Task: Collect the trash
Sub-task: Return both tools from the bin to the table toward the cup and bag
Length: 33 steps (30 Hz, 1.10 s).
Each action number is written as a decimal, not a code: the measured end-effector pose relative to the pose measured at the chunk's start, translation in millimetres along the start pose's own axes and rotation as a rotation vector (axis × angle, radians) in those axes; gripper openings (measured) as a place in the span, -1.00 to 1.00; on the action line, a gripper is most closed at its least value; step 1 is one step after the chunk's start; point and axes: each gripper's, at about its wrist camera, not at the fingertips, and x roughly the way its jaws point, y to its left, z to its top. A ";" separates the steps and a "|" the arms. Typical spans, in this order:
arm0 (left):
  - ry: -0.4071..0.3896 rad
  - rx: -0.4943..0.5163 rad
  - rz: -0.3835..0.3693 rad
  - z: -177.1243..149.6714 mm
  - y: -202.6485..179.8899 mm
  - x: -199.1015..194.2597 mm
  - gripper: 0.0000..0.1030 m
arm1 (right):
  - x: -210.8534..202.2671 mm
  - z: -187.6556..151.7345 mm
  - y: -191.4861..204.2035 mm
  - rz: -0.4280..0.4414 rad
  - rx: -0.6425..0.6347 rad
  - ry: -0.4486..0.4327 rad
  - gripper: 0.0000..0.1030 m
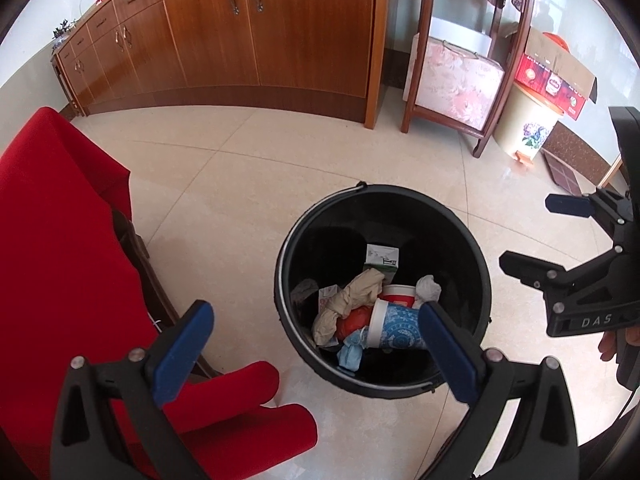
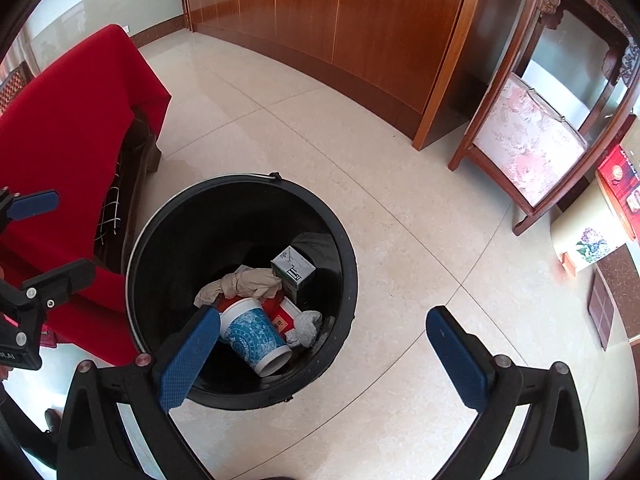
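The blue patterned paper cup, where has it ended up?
The blue patterned cup lies on its side inside the black bin, in both wrist views, on top of the other trash beside a crumpled white tissue and below a small carton.

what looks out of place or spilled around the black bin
Nothing stands out. The blue patterned paper cup, crumpled beige paper and small white carton all lie inside the round black plastic bin, and no trash shows on the floor tiles around it.

Home living room, wooden sideboard [image 1: 248,36], red-covered armchair [image 1: 60,240]
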 end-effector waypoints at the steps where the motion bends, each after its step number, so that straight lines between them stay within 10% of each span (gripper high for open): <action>1: -0.002 -0.001 -0.001 -0.7 0.5 -2.0 0.99 | -4.0 -1.1 0.2 0.002 0.005 -0.007 1.00; 33: -0.218 -0.142 0.083 -46.4 74.7 -145.0 0.99 | -137.5 -3.2 100.3 0.076 0.034 -0.251 1.00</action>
